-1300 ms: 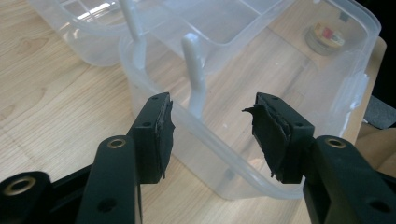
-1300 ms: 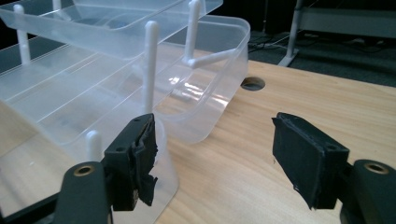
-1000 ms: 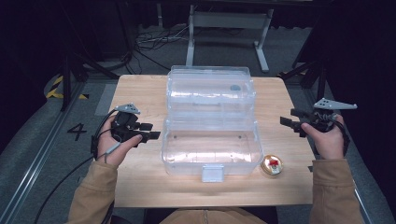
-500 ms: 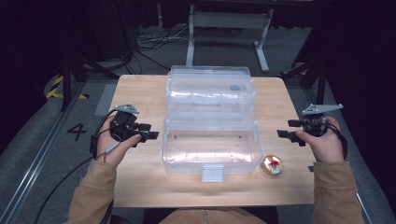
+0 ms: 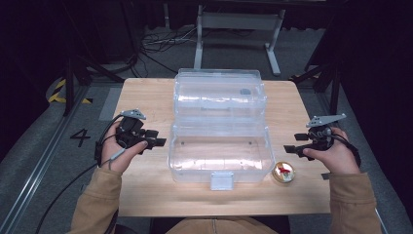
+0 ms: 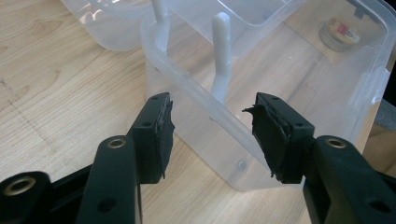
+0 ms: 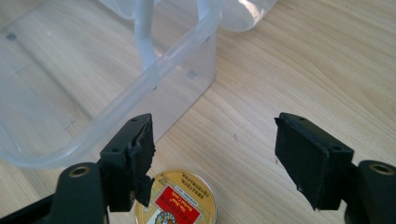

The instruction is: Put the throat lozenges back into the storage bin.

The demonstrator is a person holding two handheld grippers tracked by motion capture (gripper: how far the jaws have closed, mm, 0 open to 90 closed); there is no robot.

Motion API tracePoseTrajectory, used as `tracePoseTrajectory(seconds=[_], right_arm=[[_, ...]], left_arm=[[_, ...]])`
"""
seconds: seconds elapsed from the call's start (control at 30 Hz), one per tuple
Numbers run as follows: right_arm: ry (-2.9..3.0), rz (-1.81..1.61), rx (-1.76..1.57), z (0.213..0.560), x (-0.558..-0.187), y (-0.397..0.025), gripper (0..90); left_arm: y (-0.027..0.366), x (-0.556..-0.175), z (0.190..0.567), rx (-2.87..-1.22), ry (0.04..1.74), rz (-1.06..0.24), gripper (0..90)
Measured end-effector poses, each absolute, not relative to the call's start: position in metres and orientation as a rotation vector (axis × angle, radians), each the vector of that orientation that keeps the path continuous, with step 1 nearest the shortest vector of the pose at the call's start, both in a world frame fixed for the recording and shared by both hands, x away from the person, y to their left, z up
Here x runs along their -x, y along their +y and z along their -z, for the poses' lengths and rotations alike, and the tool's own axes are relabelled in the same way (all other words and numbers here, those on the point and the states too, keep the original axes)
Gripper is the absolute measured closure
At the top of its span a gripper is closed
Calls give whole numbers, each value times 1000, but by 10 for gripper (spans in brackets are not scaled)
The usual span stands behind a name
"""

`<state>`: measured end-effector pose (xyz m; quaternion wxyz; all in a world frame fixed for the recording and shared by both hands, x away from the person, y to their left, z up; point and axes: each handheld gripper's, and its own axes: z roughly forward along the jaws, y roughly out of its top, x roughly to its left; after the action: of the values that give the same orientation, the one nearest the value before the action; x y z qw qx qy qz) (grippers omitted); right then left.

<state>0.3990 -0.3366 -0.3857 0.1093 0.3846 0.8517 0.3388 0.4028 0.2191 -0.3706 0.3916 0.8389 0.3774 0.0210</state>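
The clear plastic box (image 5: 221, 151) sits at the centre of the bench (image 5: 146, 92), lid (image 5: 220, 92) swung fully back toward 12 o'clock. The left gripper (image 5: 158, 142) hovers at the box's 9 o'clock side, jaws spread apart and empty; in the left gripper view the box wall (image 6: 233, 135) lies between and beyond the jaws, untouched. The right gripper (image 5: 291, 148) is positioned at the box's 3 o'clock side, jaws wide apart, holding nothing. The round gold tin (image 5: 283, 172) rests on the bench at the box's 4 o'clock corner, just beside the wall. In the right gripper view the tin (image 7: 175, 198) lies below the jaws, near the left one.
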Motion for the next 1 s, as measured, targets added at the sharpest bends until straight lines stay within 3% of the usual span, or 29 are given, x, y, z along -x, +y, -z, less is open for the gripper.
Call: tracePoseTrajectory(seconds=[0.27, 0.33, 1.0], right_arm=[[2597, -905, -1068, 395, -396, -333, 302], [2643, -874, -1005, 398, -396, -333, 388], [2871, -544, -1055, 430, -392, -315, 243]], left_arm=[[219, -403, 372, -2132, 958, -49, 481], [219, -403, 372, -2134, 957, -49, 481], [218, -404, 375, -2136, 961, -43, 480]])
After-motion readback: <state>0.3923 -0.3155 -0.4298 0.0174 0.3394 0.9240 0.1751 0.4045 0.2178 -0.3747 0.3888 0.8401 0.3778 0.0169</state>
